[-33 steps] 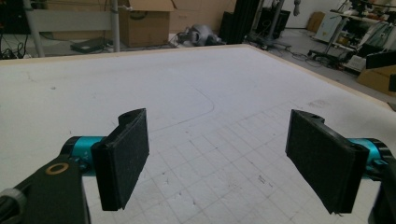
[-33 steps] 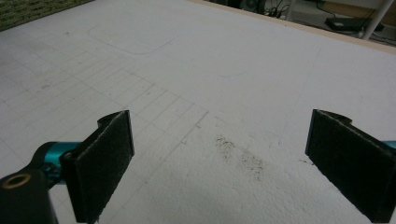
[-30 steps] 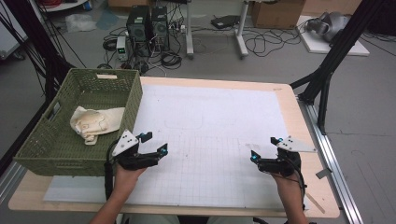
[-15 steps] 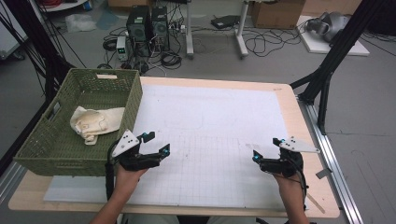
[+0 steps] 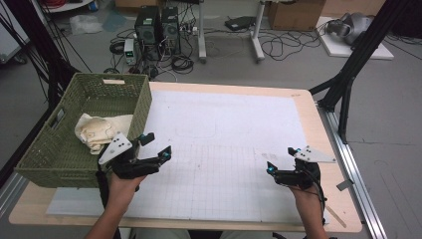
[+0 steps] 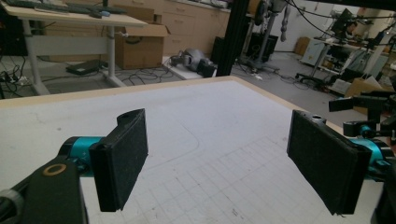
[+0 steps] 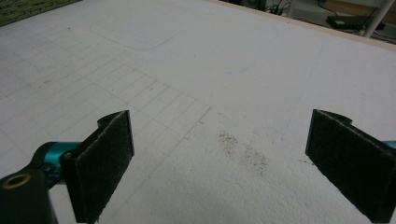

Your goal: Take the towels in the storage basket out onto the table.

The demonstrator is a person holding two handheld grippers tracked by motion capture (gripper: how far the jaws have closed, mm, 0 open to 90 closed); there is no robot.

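Note:
My left gripper [image 5: 157, 145] hovers low over the white gridded mat [image 5: 224, 134], just right of the green basket [image 5: 143, 107]. It is open, and its own view shows nothing between the black pads [image 6: 122, 156] of the left gripper [image 6: 219, 140]. My right gripper [image 5: 282, 159] sits near the mat's front right, also open. In its own view the right gripper [image 7: 219, 140] has only bare mat [image 7: 224, 70] between the jaws. A crumpled cream cloth [image 5: 99, 130] lies inside the basket.
The wooden table edge [image 5: 318, 129] runs along the right, with a metal rail [image 5: 348, 164] beyond it. Black frame legs [image 5: 348, 74] stand at the far right corner. Computers and cables [image 5: 159, 30] clutter the floor behind. The other gripper [image 6: 369, 116] shows at the right edge of the left gripper view.
My left gripper has slid a little to the left, closer to the basket. The right gripper has barely moved. Both stay open.

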